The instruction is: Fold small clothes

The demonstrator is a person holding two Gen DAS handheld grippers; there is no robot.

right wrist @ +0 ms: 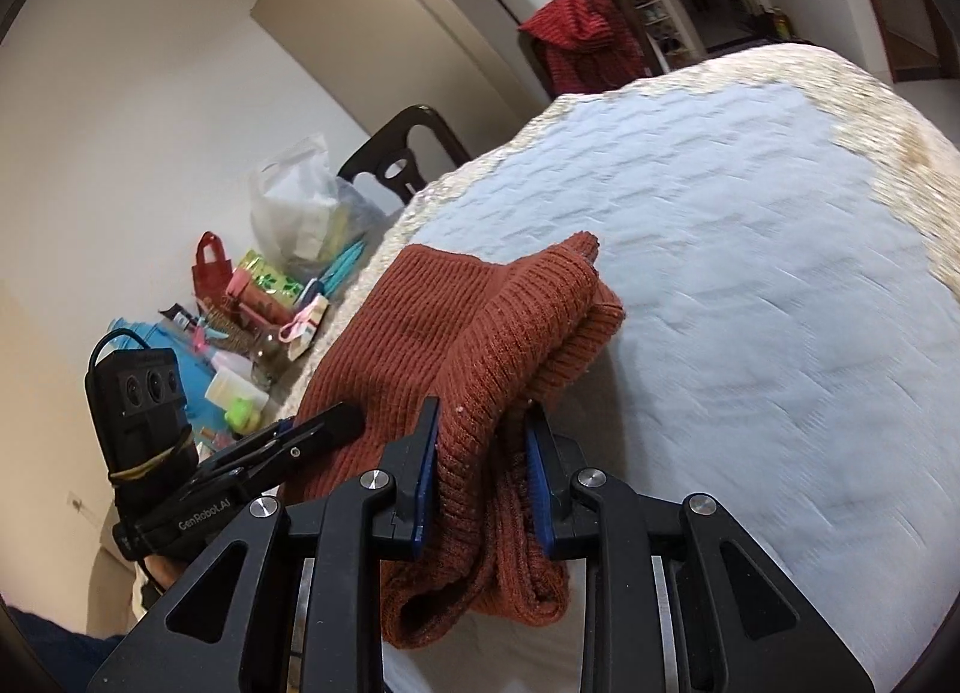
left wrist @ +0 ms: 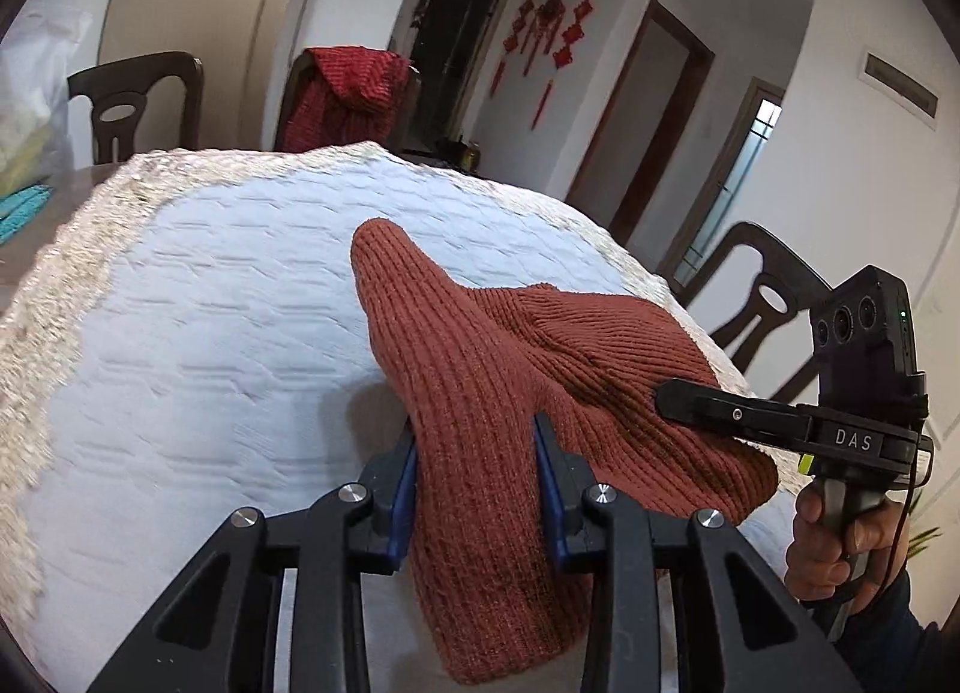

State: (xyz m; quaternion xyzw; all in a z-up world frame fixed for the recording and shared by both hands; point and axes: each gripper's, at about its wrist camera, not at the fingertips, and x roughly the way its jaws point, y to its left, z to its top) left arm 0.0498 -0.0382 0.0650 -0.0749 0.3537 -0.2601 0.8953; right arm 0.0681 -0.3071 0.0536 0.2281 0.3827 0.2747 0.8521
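Note:
A rust-red ribbed knit garment [left wrist: 480,369] hangs lifted above the white quilted cloth [left wrist: 210,321] on the table. My left gripper [left wrist: 477,435] is shut on one bunched edge of it. My right gripper [right wrist: 483,423] is shut on another thick fold of the same garment [right wrist: 468,333]. The right gripper also shows in the left wrist view [left wrist: 678,393], pressed into the knit from the right. The left gripper shows in the right wrist view [right wrist: 324,423] at the garment's left side. The cloth sags between the two grips.
Dark wooden chairs [left wrist: 132,105] stand around the table; one holds a red knit [left wrist: 342,93]. A plastic bag [right wrist: 306,207] and several small colourful items [right wrist: 252,303] crowd the table's far left side. The cloth's beige fringe [left wrist: 66,273] marks its edge.

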